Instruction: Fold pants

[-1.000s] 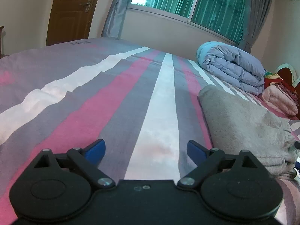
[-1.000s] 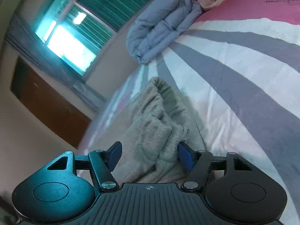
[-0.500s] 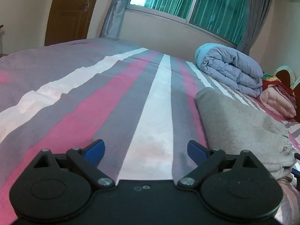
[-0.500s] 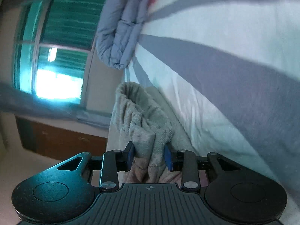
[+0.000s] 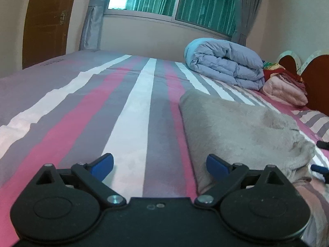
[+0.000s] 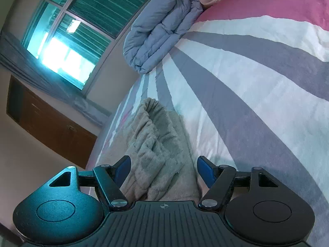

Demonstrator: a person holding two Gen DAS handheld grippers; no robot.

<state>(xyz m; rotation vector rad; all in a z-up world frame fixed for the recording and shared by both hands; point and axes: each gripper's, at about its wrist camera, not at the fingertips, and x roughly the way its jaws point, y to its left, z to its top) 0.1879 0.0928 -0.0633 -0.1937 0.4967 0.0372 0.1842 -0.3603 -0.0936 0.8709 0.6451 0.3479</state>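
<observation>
The grey-beige fleece pants [image 5: 242,131] lie folded in a thick stack on the striped bedsheet [image 5: 127,113], at the right of the left wrist view. My left gripper [image 5: 159,165] is open and empty, low over the sheet just left of the stack. In the right wrist view the pants [image 6: 156,148] show their gathered waistband end, bunched between the blue pads. My right gripper [image 6: 164,169] is open with the fabric lying between its fingers, not pinched. Its blue tips show at the right edge of the left wrist view [image 5: 319,167].
A rolled blue-grey duvet [image 5: 226,68] lies by the window wall. Pink and red folded bedding [image 5: 285,88] sits next to a brown headboard [image 5: 314,78]. A brown door [image 5: 47,22] is at the far left. A pink pillow [image 6: 277,2] lies right of the duvet.
My right gripper had shut on the waistband end of the pants half a second ago and has now opened and let it go. The left gripper drifted slightly, staying open.
</observation>
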